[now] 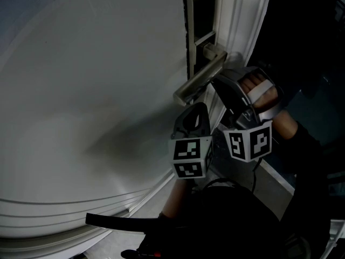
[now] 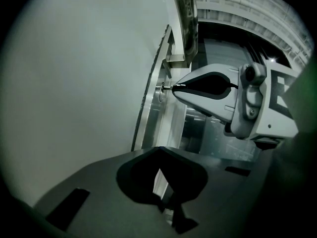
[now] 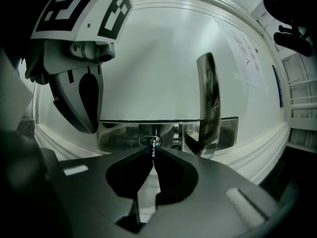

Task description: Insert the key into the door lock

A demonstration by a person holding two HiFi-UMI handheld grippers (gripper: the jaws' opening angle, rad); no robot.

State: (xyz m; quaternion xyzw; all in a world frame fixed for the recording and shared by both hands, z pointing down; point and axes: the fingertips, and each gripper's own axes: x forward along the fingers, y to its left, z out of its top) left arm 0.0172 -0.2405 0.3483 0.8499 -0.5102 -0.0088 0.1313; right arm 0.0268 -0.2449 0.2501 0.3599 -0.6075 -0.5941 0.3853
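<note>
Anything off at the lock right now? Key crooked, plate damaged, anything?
Nothing stands out. The right tongs grip the key, which is lined up with its tip at the keyhole in the lock plate. The plate and handle look intact. The left tongs are shut and empty.

Lighting: dim, cool grey. Soft shadow across door (image 1: 116,144). Sheen on handle (image 3: 209,98). Gripper views: fisheye curvature, black corners, near foreground soft.

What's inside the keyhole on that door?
The tip of a key, pinched by the right gripper, sits in the keyhole. How deep it reaches is hidden inside the lock.
</note>
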